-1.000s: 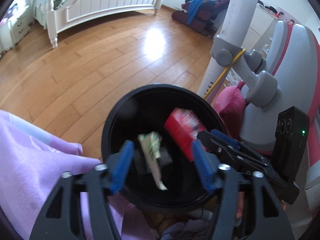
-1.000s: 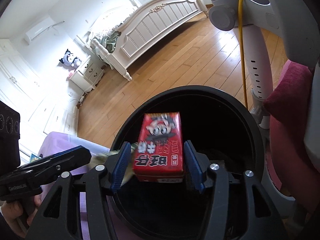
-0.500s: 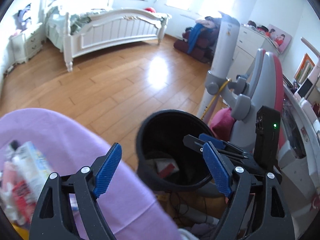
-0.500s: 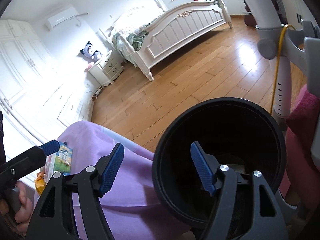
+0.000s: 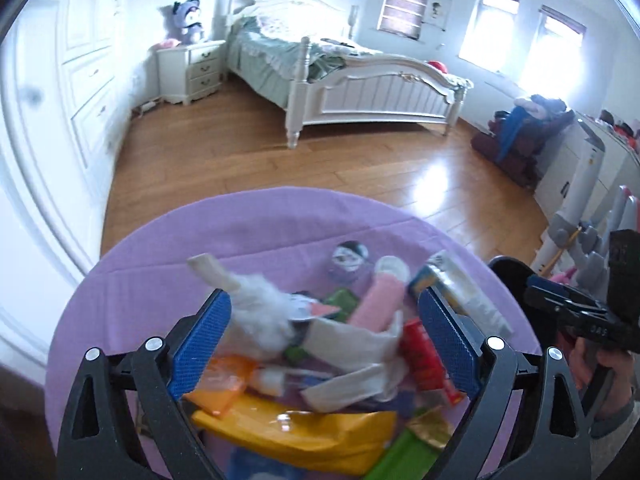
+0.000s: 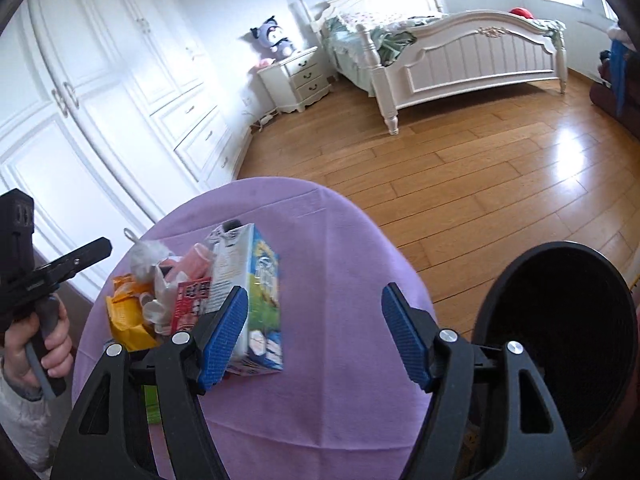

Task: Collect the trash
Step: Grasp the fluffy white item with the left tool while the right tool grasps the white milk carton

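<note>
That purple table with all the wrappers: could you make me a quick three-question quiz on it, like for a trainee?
1. True or false: the left gripper is holding something.
2. The black bin stands on which side of the purple table in the right wrist view? A left, B right.
3. Fill in: the milk carton lies beside the right gripper's ____ finger.

Key: 1 false; 2 B; 3 left.

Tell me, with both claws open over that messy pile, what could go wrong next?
The trash pile is tangled, so the open left gripper might close on several pieces at once and drop some. The tall blue carton stands right beside a finger of the open right gripper, so a nudge could topple it. The black bin sits off the table, so anything carried may fall on the way.
</note>
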Motion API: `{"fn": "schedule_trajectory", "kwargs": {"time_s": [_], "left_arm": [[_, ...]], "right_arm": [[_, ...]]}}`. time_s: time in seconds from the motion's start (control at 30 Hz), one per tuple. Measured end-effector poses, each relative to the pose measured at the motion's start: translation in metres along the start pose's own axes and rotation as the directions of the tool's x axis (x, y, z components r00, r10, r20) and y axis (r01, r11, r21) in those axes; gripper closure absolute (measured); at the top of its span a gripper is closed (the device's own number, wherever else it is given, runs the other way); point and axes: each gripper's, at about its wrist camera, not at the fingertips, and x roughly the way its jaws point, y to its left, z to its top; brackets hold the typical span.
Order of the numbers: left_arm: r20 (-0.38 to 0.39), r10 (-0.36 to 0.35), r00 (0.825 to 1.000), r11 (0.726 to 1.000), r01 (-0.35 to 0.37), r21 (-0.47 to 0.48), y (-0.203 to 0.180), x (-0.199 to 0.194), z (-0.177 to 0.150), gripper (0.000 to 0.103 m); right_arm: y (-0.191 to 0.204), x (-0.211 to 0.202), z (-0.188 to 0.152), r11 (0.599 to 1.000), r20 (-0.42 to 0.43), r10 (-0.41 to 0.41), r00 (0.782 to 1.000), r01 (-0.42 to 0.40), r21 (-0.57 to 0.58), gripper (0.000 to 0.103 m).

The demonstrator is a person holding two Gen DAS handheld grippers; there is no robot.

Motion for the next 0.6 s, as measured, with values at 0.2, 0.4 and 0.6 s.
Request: {"fn": "schedule_trajectory", "kwargs": {"time_s": [0.2, 0.4, 0.6], "left_arm": [[-0.081, -0.048, 0.996, 0.999, 0.046, -0.027, 0.051, 0.027, 0.002, 0.010], [-0.153, -0.086, 0.985, 0.996, 0.085, -0.011, 0.061, 0.069, 0.001, 0.029], [-0.133, -0.125, 0.983, 0.992, 0.120, -0.044, 0.064, 0.079, 0.004, 0.051]], "right_arm": [[0.043, 0.038, 0.014, 0.994, -0.088, -0.016, 0.996, 0.006, -0.111, 0.036], [0.046, 0.065, 0.016, 0.985, -0.170, -0.116, 0.979, 0.091, -0.150, 0.048], [0.040, 0.078, 0.020, 0.978, -0.202, -0.168, 0.965, 0.138, -0.154, 0.062]]}}
